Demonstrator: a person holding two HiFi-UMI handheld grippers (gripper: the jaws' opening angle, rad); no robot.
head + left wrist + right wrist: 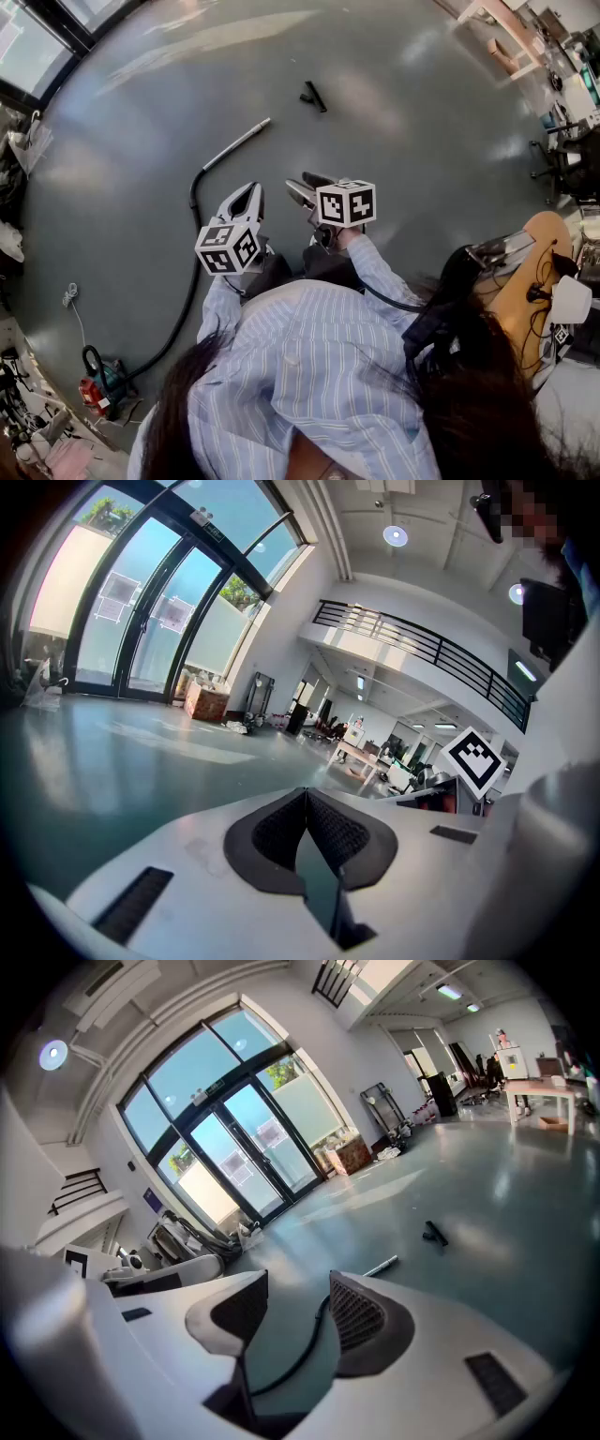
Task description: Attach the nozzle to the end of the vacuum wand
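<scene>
A small black nozzle (314, 96) lies alone on the grey floor far ahead; the right gripper view shows the nozzle (434, 1233) too. The silver vacuum wand (236, 143) lies left of it, its black hose (190, 281) curving back to a red vacuum body (97, 392). The wand's tip (381, 1266) peeks over the right jaw. My left gripper (247, 196) is held in the air, shut and empty. To its right my right gripper (306, 185) stands open, nothing in it, with the hose (300, 1349) seen through the gap. Both are well short of wand and nozzle.
Glass doors (234, 1157) stand at the far wall. A wooden desk (502, 42) sits far right, an office chair (561, 155) beside it. A round wooden table (525, 281) with cables is at my right. Boxes (206, 703) and clutter line the left side.
</scene>
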